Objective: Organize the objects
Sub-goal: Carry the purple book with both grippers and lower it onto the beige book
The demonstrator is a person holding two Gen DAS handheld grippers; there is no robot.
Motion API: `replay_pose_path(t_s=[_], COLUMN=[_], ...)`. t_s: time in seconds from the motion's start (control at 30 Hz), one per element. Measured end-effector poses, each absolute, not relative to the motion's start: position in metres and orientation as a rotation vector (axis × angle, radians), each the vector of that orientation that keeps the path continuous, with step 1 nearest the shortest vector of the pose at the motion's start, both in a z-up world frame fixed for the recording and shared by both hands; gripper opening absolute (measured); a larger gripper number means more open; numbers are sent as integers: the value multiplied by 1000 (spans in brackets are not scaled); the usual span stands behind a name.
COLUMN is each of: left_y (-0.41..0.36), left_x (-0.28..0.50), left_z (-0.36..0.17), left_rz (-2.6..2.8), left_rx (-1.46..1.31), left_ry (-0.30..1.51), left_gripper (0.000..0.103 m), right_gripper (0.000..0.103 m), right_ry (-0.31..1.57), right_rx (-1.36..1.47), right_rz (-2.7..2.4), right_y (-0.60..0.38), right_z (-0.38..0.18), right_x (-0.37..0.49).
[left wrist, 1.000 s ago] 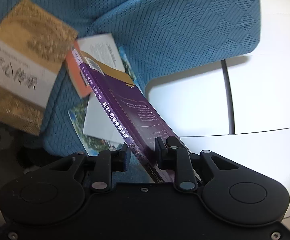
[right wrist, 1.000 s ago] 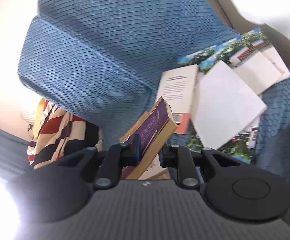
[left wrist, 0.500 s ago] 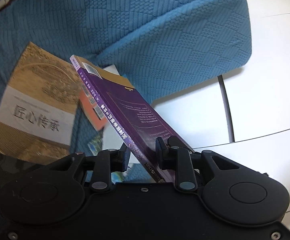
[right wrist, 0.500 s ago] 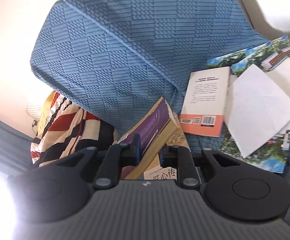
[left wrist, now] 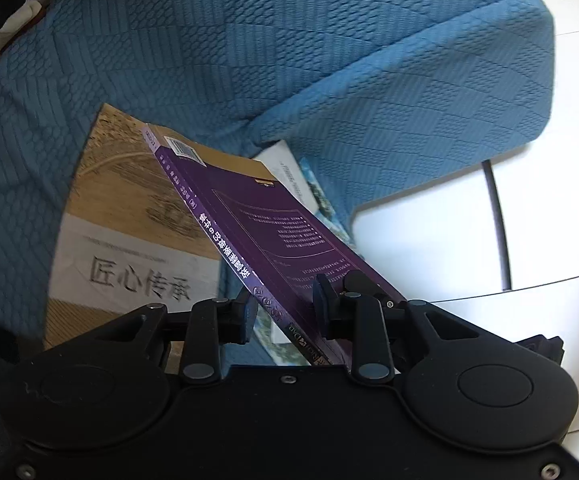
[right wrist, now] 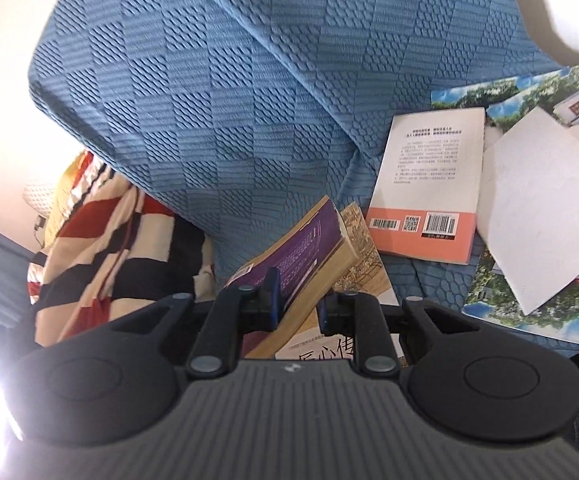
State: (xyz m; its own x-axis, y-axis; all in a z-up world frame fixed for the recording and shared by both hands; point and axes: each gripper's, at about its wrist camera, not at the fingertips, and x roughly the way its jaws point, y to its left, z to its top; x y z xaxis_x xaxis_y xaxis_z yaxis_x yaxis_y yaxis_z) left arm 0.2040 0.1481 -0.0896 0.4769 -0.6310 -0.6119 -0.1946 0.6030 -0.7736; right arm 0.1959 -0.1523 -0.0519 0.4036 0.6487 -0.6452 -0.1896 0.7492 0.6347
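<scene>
A purple book [left wrist: 281, 216] hangs tilted over the blue sofa seat, held at both ends. My left gripper [left wrist: 287, 308] has the book's spine end between its fingers; its jaws are opening, but the pads still touch the book. My right gripper [right wrist: 297, 304] is shut on the purple book [right wrist: 301, 248] at the page-edge side. Right under it lies a tan book [left wrist: 129, 216] with a white title band, also seen as the tan book [right wrist: 361, 240] in the right wrist view.
An orange-and-white book [right wrist: 429, 184], a white sheet [right wrist: 537, 208] and picture booklets [right wrist: 489, 308] lie to the right on the seat. The blue back cushion [right wrist: 249, 80] rises behind. A striped cloth [right wrist: 101, 240] lies at the left. White floor [left wrist: 549, 200] shows past the sofa edge.
Both grippers have carried the purple book sideways along the seat, away from the orange book and booklets. It now hangs over the tan book and a little lower.
</scene>
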Motion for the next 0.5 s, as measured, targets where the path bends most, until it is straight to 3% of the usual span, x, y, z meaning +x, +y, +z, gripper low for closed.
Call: replay_pose_path(t_s=[0.5], left_y=[164], left_x=[225], left_z=[-158], left_rz=[-259], left_rx=[-883], left_ry=[1195], left_gripper=[32], right_gripper=[22], right_ry=[1060], right_rx=[394], right_rz=[533], right_y=[-111], right_z=[-105], right_x=[197])
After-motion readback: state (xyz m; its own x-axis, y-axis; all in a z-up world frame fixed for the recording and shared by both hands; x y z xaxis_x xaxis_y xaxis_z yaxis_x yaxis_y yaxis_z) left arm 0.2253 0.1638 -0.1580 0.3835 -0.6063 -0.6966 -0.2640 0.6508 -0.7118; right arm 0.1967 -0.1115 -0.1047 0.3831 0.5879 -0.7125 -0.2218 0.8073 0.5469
